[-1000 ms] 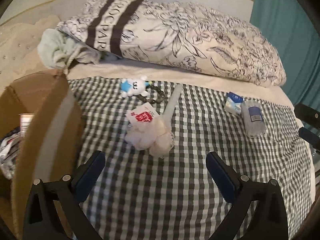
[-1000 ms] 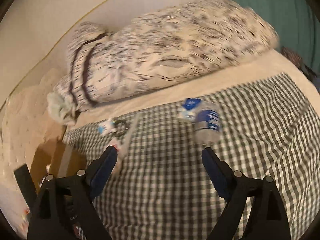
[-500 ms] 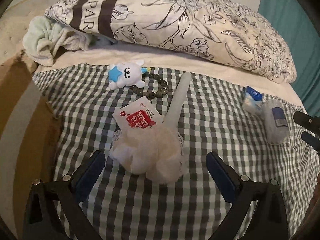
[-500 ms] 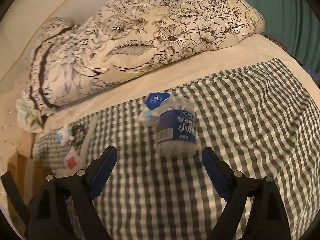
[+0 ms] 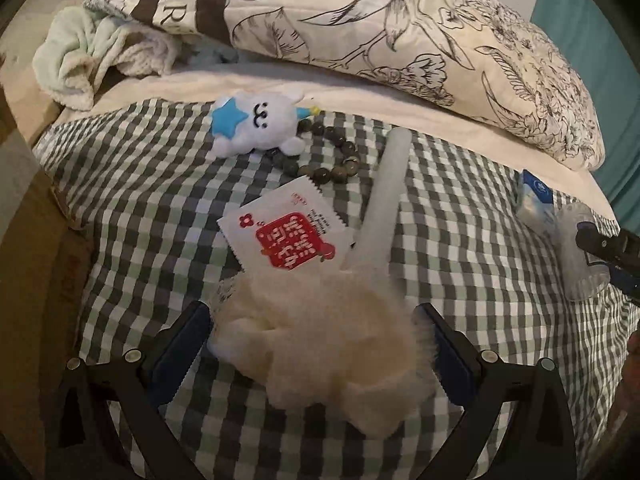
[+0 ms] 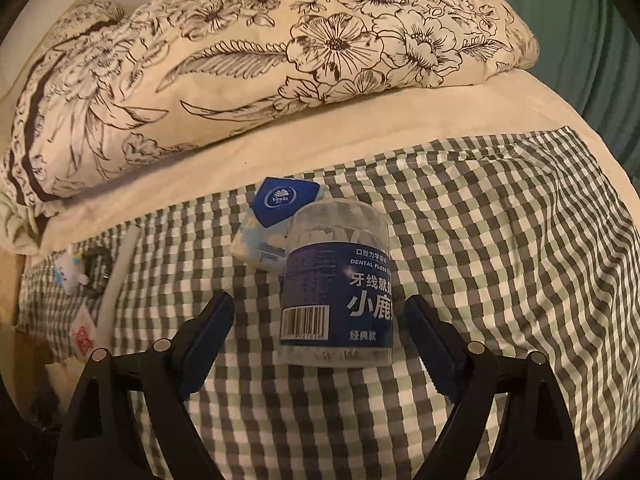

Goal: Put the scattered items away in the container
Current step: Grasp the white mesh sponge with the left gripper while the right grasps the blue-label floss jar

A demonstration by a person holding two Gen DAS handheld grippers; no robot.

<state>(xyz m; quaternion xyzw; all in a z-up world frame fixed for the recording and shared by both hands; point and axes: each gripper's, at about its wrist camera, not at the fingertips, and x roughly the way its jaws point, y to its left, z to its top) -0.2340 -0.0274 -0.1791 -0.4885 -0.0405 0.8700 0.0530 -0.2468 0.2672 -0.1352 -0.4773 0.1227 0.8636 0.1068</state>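
A cream bath puff [image 5: 320,328] on a long white handle [image 5: 384,200] lies on the checked cloth [image 5: 480,280]. My left gripper [image 5: 316,344] is open and straddles the puff, whose fluffy edges reach both fingers. A clear dental floss jar [image 6: 340,284] with a blue label lies on its side. My right gripper [image 6: 320,340] is open, with the jar's near end between its fingertips and a gap on each side. The cardboard box [image 5: 24,240] shows only as a brown edge at far left.
A white plush toy [image 5: 260,124], a bead bracelet [image 5: 332,156] and a red-and-white sachet [image 5: 288,228] lie beyond the puff. A blue tissue pack [image 6: 276,224] touches the jar. A floral quilt [image 5: 400,32] and green towel [image 5: 80,60] lie behind.
Both grippers came down and forward. The puff, once well ahead, now sits between the left fingers, and the jar between the right ones. The box slid off to the left edge.
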